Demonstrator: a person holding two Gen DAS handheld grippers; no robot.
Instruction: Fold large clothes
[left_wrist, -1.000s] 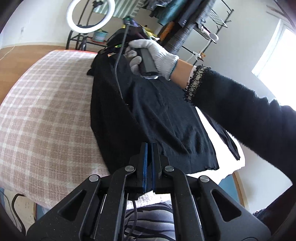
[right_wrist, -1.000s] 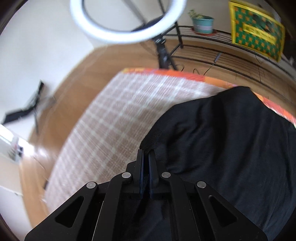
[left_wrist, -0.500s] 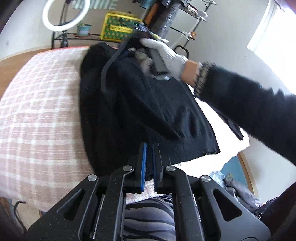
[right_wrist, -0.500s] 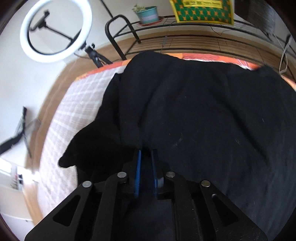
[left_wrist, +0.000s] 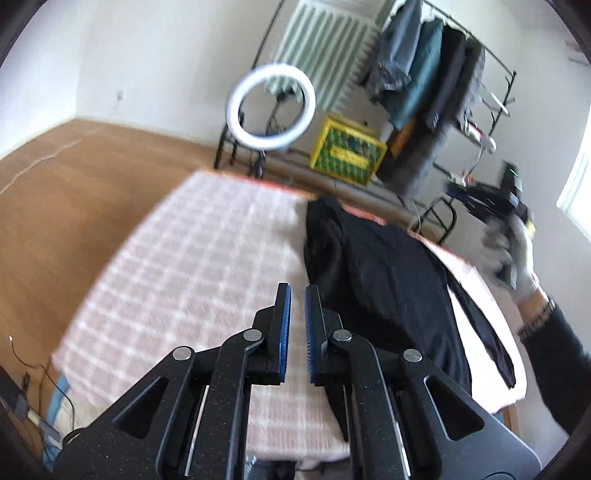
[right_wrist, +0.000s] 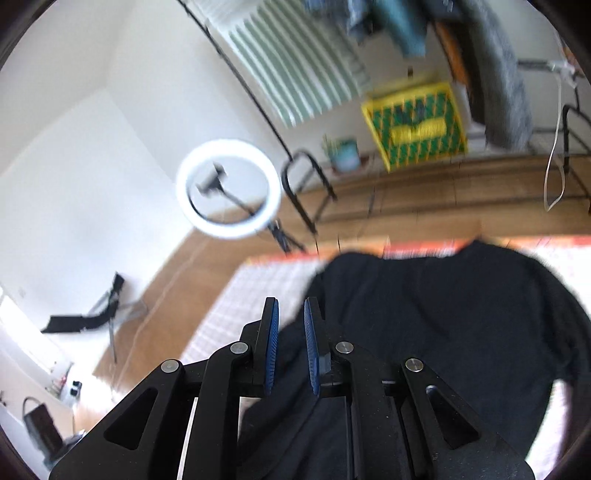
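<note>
Left hand-held gripper (left_wrist: 297, 291): slim gap, nothing held, lifted clear.
Right hand-held gripper (right_wrist: 290, 308): slightly parted, empty.
Black garment (left_wrist: 388, 273): spread at 3 o'clock on checked bed (left_wrist: 192, 266), ready for folding.

ring light (left_wrist: 271, 107), yellow crate (left_wrist: 347, 152), clothes rack (left_wrist: 439, 85)

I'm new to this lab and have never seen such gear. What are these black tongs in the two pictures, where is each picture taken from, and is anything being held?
No robot here: a person carries a hand-held gripper in each hand, each with a camera looking along its fingers. One picture looks over the left gripper, the other over the right gripper. Both have a small gap between their blue pads and hold nothing. A black garment lies on a pink checked cover. In the left view, the gloved hand carries the other gripper. Behind stand a ring light and a clothes rack.
</note>
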